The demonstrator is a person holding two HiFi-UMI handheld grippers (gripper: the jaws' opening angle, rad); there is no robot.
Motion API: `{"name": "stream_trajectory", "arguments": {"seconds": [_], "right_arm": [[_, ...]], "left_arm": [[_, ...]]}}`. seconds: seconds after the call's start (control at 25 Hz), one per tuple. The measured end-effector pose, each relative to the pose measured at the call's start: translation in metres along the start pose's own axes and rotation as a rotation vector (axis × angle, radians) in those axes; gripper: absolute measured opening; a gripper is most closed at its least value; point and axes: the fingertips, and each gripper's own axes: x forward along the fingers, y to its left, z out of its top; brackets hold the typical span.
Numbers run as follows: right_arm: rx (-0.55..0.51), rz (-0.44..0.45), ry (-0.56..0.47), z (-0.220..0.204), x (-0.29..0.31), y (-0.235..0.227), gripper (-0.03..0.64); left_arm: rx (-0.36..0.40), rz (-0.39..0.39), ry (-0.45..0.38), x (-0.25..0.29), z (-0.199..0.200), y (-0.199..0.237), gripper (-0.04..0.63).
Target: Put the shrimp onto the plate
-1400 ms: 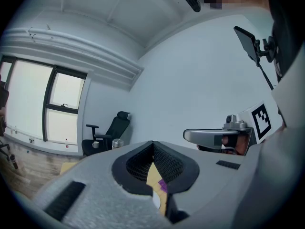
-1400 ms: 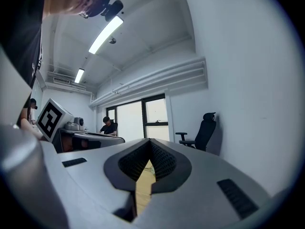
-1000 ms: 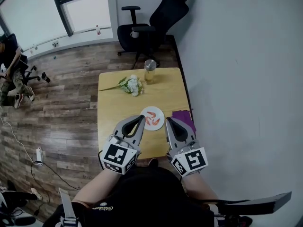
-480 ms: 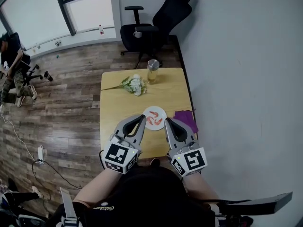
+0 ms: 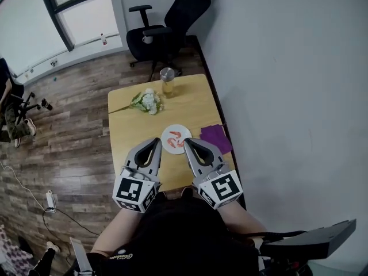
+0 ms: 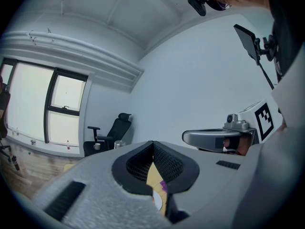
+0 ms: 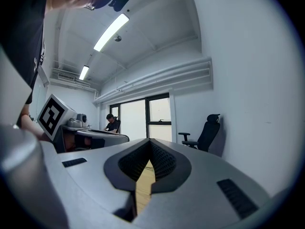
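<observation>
With little changing but the head view's framing, the left gripper [image 5: 156, 141] and right gripper [image 5: 187, 142], jaws together and empty, are idling over the table's [image 5: 132, 128] near edge, while shrimp [image 5: 176, 140] are sitting on the plate [image 5: 168, 145] just beyond, suggesting completion.

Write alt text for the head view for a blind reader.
From above: a person's grey left hand-held gripper and right hand-held gripper, shut and empty, hover before a round white plate of orange shrimp on a light wooden table, beside a purple cloth.
</observation>
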Motion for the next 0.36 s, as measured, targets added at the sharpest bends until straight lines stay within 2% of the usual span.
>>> {"name": "stream_trajectory", "arguments": {"seconds": [0.36], "right_arm": [[0.008, 0.009, 0.013, -0.0016, 0.0034, 0.0037, 0.001]], "left_arm": [[-0.012, -0.010, 0.007, 0.0030, -0.0025, -0.0016, 0.003]]}}
